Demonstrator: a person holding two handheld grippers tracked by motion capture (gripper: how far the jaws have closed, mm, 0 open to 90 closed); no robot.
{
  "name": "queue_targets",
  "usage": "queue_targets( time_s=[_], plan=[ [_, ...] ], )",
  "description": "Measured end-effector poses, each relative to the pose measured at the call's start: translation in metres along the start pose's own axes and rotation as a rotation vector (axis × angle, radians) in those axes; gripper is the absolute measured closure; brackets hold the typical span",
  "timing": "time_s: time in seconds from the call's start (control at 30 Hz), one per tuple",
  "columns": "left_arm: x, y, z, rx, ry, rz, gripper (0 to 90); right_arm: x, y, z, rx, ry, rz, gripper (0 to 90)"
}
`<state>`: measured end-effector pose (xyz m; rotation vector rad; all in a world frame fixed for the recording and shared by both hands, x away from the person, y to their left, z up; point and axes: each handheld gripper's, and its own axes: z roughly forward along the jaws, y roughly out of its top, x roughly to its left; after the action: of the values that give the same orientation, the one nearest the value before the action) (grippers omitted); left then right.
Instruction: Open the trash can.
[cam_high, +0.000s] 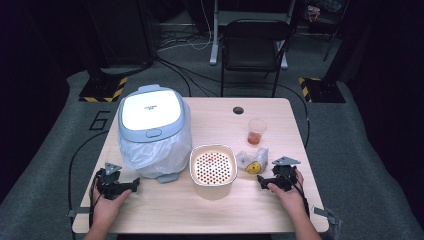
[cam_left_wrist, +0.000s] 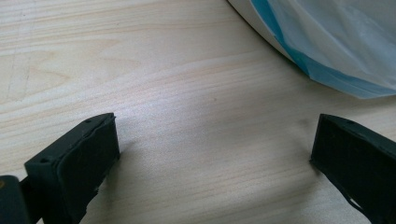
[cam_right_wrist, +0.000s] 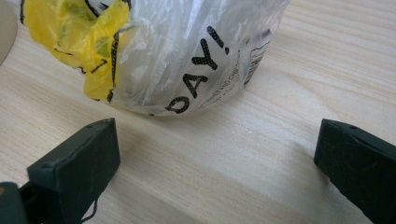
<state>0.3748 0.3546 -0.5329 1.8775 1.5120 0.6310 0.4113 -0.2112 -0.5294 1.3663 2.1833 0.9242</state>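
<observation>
1. Left gripper (cam_high: 131, 187) sits on the near-left part of the wooden table (cam_high: 280, 210), held by the person's left hand (cam_high: 107, 207).
2. In the left gripper view its jaws stand wide apart, nothing between them, just bare wood.
3. Left gripper's tips are just beside the base of the bin (cam_high: 152, 131), near its plastic liner (cam_left_wrist: 345, 42), not touching it.
4. Bin is pale blue-grey, lid shut, clear liner bag hanging down its sides; it stands far-left of table centre. A pedal sticks out at its near base.
5. Right gripper (cam_high: 263, 181) lies on the near-right part of the table, held by the right hand (cam_high: 290, 196).
6. Right gripper view: jaws spread wide, holding nothing, wood grain between them.
7. Crumpled plastic wrapper (cam_right_wrist: 187, 51), clear with black print and a yellow part, lies on the table just beyond the right gripper's jaws, slightly left of their gap. No contact visible.
8. In the high view the wrapper (cam_high: 252, 161) sits between the gripper and the cream basket, right of the basket.
9. Cream basket (cam_high: 213, 151) with a perforated orange bottom stands mid-table, just right of the bin.
10. Clear cup (cam_high: 256, 131) with reddish liquid at its bottom stands upright, farther back than the wrapper, apart from it.
11. Black chair (cam_high: 255, 47) stands on the floor beyond the table's far edge.
</observation>
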Motion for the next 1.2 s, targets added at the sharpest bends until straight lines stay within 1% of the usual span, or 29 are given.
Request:
queue_targets(
  time_s=[0.03, 0.07, 0.1, 0.13, 0.17, 0.2, 0.23, 0.27, 0.33, 0.37, 0.4, 0.53, 0.57, 0.6, 0.63, 0.67, 0.7, 0.73, 0.77, 0.8, 0.83, 0.87, 0.9, 0.97, 1.03, 1.1, 1.13, 1.17, 1.2],
  plan=[
    [-0.001, 0.0, 0.0, -0.012, 0.006, -0.006, 1.6, -0.001, 0.0, 0.0, 0.001, 0.0, -0.008, 0.0],
    [-0.001, 0.0, 0.0, -0.012, 0.006, -0.006, 2.5, -0.001, 0.0, 0.0, 0.001, 0.0, -0.008, 0.0],
    [-0.001, -0.001, 0.0, -0.014, 0.006, -0.021, 2.5, -0.001, 0.0, 0.0, 0.0, 0.0, -0.008, 0.0],
    [-0.002, -0.001, -0.002, -0.012, 0.011, -0.02, 4.7, -0.001, 0.0, 0.0, 0.001, -0.001, -0.009, 0.0],
    [-0.003, -0.002, -0.003, -0.036, 0.022, -0.031, 10.1, -0.001, 0.0, 0.0, 0.003, 0.002, -0.013, 0.0],
    [-0.002, -0.003, -0.005, -0.024, 0.022, -0.013, 12.5, -0.001, 0.0, 0.0, 0.002, 0.001, -0.013, 0.0],
    [-0.002, -0.003, -0.006, -0.018, 0.022, -0.01, 14.0, -0.001, 0.0, 0.0, 0.007, 0.003, -0.014, 0.0],
    [-0.003, -0.003, -0.006, -0.018, 0.019, -0.008, 14.6, -0.001, 0.0, 0.0, 0.0, 0.001, -0.012, 0.0],
    [-0.005, -0.004, -0.006, -0.039, 0.012, -0.015, 15.9, -0.001, 0.0, -0.001, 0.006, 0.001, -0.012, 0.0],
    [-0.006, -0.005, -0.007, -0.032, 0.011, -0.011, 16.4, -0.001, 0.0, -0.001, 0.005, 0.0, -0.009, 0.0],
    [-0.007, -0.005, -0.007, -0.048, 0.015, -0.016, 18.0, -0.001, 0.0, 0.0, 0.001, 0.001, -0.011, 0.0],
    [-0.009, -0.007, -0.009, -0.052, 0.014, -0.024, 25.2, -0.001, -0.001, 0.0, -0.005, -0.005, -0.015, 0.0],
    [-0.01, -0.006, -0.01, -0.047, 0.011, -0.01, 26.8, -0.001, -0.001, 0.0, -0.003, -0.005, -0.01, 0.0],
    [-0.01, -0.006, -0.01, -0.047, 0.011, -0.01, 28.6, -0.001, -0.001, 0.0, -0.003, -0.005, -0.01, 0.0],
    [-0.012, -0.006, -0.01, -0.058, 0.009, -0.015, 28.6, -0.001, -0.001, 0.0, -0.004, -0.004, -0.012, 0.0],
    [-0.013, -0.005, -0.01, -0.055, 0.004, -0.013, 34.5, -0.001, -0.001, 0.0, -0.006, -0.004, -0.014, 0.0],
    [-0.013, -0.005, -0.011, -0.05, 0.006, 0.003, 35.7, -0.001, -0.001, 0.0, -0.003, -0.004, -0.009, 0.0],
    [-0.014, -0.005, -0.011, -0.049, -0.001, 0.002, 36.9, -0.001, -0.001, 0.0, -0.004, -0.004, -0.012, 0.0],
    [-0.014, -0.004, -0.012, -0.037, -0.006, 0.007, 38.3, -0.001, -0.001, 0.0, -0.003, -0.004, -0.01, 0.0],
    [-0.016, -0.004, -0.012, -0.047, -0.01, -0.012, 40.7, -0.001, -0.001, 0.0, -0.003, -0.004, -0.009, 0.0],
    [-0.017, -0.003, -0.013, -0.039, -0.021, -0.014, 42.8, -0.001, -0.001, 0.0, -0.003, -0.004, -0.01, 0.0],
    [-0.019, -0.003, -0.015, -0.028, -0.04, -0.025, 43.8, 0.0, -0.001, 0.0, -0.003, -0.004, -0.008, 0.0],
    [-0.021, -0.002, -0.016, -0.025, -0.045, -0.032, 45.4, -0.001, -0.001, 0.0, -0.003, -0.004, -0.01, 0.0],
    [-0.027, -0.001, -0.022, -0.036, -0.067, -0.042, 48.9, -0.001, -0.001, 0.0, -0.004, -0.004, -0.009, 0.0],
    [-0.034, 0.001, -0.029, -0.04, -0.071, -0.033, 49.3, -0.001, -0.001, 0.0, -0.003, -0.004, -0.01, 0.0],
    [-0.041, 0.002, -0.034, -0.053, -0.086, -0.019, 50.3, 0.0, 0.0, 0.0, -0.002, -0.004, -0.008, 0.0],
    [-0.041, 0.002, -0.034, -0.053, -0.086, -0.019, 50.9, -0.001, -0.001, 0.0, -0.005, -0.003, -0.015, 0.0],
    [-0.049, 0.004, -0.039, -0.061, -0.094, 0.001, 50.9, -0.001, -0.001, 0.0, -0.003, -0.004, -0.012, 0.0],
    [-0.053, 0.005, -0.041, -0.065, -0.097, 0.012, 51.3, -0.001, -0.001, 0.0, -0.003, -0.004, -0.013, 0.0]
  ],
)
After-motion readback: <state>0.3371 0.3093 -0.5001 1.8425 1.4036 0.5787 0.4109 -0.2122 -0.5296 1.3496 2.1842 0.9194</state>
